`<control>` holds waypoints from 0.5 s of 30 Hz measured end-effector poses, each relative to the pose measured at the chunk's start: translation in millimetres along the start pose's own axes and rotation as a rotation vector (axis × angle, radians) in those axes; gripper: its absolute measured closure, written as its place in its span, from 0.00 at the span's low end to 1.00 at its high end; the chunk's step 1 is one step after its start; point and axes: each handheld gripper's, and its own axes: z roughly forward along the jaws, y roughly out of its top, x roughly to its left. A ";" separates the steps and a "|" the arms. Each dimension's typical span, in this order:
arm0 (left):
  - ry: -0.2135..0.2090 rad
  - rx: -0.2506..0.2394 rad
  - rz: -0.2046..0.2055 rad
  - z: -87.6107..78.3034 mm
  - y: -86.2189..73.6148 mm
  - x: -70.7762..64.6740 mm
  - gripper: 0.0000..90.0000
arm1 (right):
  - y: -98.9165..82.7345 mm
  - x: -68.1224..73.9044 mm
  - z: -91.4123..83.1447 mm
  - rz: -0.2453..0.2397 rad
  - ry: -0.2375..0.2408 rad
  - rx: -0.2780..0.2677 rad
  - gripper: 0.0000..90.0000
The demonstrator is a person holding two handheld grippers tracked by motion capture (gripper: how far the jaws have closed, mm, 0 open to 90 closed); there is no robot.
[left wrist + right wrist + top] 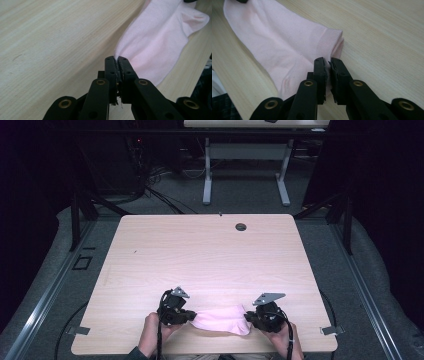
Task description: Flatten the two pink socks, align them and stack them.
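Observation:
A pale pink sock (223,318) stretches between my two grippers near the front edge of the wooden table (210,250). My left gripper (192,315) is shut on the sock's left end; in the left gripper view its jaws (116,59) pinch the pink fabric (155,42) at the tips. On the other side, my right gripper (247,317) is shut on the ribbed cuff (329,42), where the jaw tips (329,60) clamp the fabric edge. The sock (277,42) lies low over the tabletop, slack in the middle.
A round cable hole (241,226) sits near the table's far edge. Beyond the table stands another desk's white frame (245,170) on grey carpet. Hands (150,327) hold both grippers at the front edge.

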 end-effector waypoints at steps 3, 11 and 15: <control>0.026 0.002 0.019 1.5 -1.6 -1.8 0.93 | -0.7 0.3 3.7 -0.008 -0.015 0.012 0.91; 0.103 -0.049 0.047 -12.6 -3.3 -0.5 0.47 | -1.6 -4.9 -3.8 0.011 -0.029 -0.027 0.75; 0.174 -0.085 0.056 -27.0 -2.8 1.5 0.30 | -0.8 -11.2 -17.6 0.022 -0.047 -0.080 0.62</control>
